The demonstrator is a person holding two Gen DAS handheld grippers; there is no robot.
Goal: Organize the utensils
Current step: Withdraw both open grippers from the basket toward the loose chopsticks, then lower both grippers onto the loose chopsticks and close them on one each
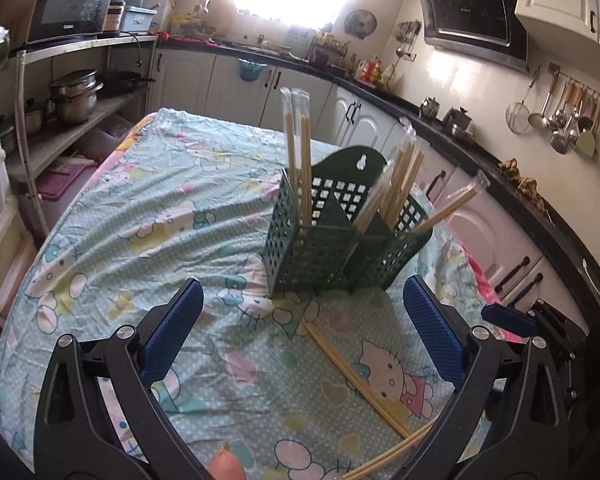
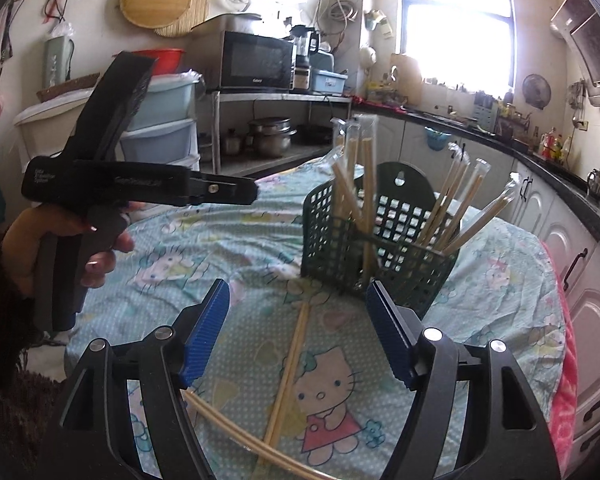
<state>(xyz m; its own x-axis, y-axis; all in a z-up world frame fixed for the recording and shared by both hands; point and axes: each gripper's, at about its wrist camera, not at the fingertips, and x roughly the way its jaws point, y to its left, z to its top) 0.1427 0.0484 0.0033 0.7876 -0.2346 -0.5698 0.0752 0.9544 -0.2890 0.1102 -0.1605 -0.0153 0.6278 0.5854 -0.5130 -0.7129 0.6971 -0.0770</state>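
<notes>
Both grippers released — nothing is held.
Wrapped bamboo chopsticks (image 1: 300, 152) are stood in the dark-green perforated plastic caddy (image 1: 320, 256); left gripper (image 1: 300, 336) and right gripper (image 2: 300, 332) are gaped over loose bare chopsticks (image 2: 290, 364) lying on the cartoon-print tablecloth (image 1: 140, 216).

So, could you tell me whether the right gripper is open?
Open: the right gripper has blue pads wide apart, nothing between them.

Left gripper (image 1: 302, 320), right gripper (image 2: 298, 316): jaws wide apart (both empty), hovering.

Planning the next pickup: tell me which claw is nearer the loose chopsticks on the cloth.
Right. The right claw hangs open directly over the loose chopsticks; the left claw, also open, sits off to their left.
</notes>
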